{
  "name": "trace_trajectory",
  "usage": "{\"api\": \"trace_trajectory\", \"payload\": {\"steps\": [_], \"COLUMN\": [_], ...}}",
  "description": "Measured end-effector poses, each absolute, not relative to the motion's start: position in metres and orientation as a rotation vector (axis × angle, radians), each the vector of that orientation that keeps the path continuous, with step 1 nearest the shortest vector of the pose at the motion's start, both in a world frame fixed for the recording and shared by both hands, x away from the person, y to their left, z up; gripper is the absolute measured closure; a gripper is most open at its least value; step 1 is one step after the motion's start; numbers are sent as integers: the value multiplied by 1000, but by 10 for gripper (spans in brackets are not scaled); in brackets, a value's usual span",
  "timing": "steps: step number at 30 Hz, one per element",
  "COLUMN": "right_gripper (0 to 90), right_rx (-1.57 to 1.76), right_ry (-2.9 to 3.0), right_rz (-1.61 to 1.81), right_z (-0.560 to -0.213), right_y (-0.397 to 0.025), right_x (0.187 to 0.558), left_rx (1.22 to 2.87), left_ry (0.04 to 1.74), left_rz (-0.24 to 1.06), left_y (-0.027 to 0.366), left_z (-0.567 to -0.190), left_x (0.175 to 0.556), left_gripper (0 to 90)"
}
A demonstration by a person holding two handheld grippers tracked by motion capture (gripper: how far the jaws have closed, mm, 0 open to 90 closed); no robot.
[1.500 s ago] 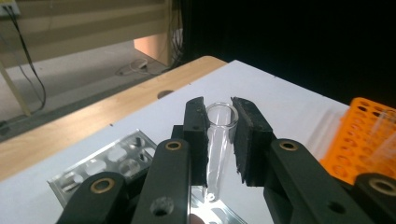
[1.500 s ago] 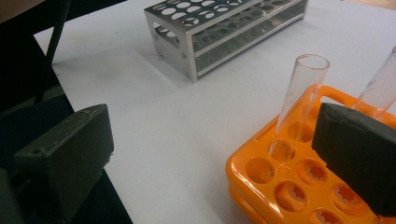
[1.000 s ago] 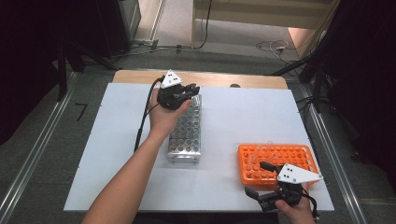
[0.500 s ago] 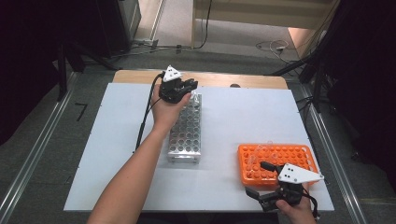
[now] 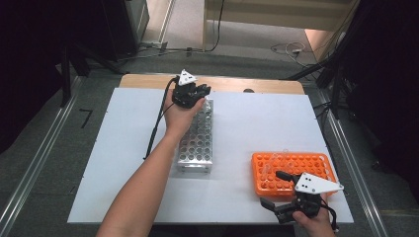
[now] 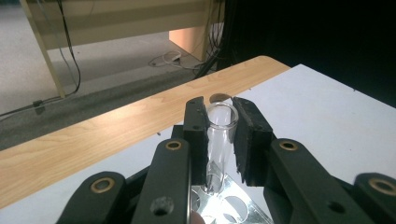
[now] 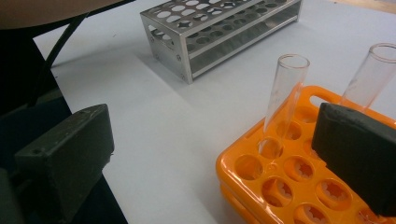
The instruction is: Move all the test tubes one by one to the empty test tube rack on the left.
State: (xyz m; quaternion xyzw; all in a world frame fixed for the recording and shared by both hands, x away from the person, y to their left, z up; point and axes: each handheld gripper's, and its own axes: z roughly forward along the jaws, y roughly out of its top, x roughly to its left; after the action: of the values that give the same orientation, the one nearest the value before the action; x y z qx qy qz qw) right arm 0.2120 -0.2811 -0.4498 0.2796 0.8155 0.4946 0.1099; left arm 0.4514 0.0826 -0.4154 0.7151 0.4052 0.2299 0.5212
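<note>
A clear glass test tube point(image 6: 219, 133) stands upright between my left gripper's point(image 6: 219, 116) black pads, its lower end in a hole of the metal rack point(image 6: 226, 207). In the high view my left gripper point(image 5: 193, 93) is over the far end of the metal rack point(image 5: 197, 143). My right gripper point(image 5: 274, 190) is open at the near left corner of the orange rack point(image 5: 301, 165). In the right gripper view my right gripper point(image 7: 210, 154) has its jaws wide apart and holds nothing. Two clear tubes point(image 7: 282, 100) point(image 7: 371, 74) stand in the orange rack point(image 7: 280, 182).
Both racks sit on a white board point(image 5: 247, 123) over a wooden table whose far edge point(image 5: 227, 84) shows. The metal rack point(image 7: 219, 28) lies beyond the orange one in the right gripper view. A black cable point(image 5: 158, 123) trails from my left gripper.
My left gripper has shifted slightly toward the far end of the metal rack. My right gripper has stayed where it was.
</note>
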Motion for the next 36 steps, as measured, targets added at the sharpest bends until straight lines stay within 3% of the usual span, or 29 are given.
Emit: {"api": "trace_trajectory", "payload": {"steps": [36], "right_gripper": [0], "right_rx": [822], "right_ry": [2401], "right_rz": [1447], "right_z": [-451], "right_y": [-281], "right_x": [214], "left_rx": [1846], "left_ry": [1023], "left_rz": [519], "left_y": [71], "left_z": [-428], "left_x": [461], "left_gripper": [739]}}
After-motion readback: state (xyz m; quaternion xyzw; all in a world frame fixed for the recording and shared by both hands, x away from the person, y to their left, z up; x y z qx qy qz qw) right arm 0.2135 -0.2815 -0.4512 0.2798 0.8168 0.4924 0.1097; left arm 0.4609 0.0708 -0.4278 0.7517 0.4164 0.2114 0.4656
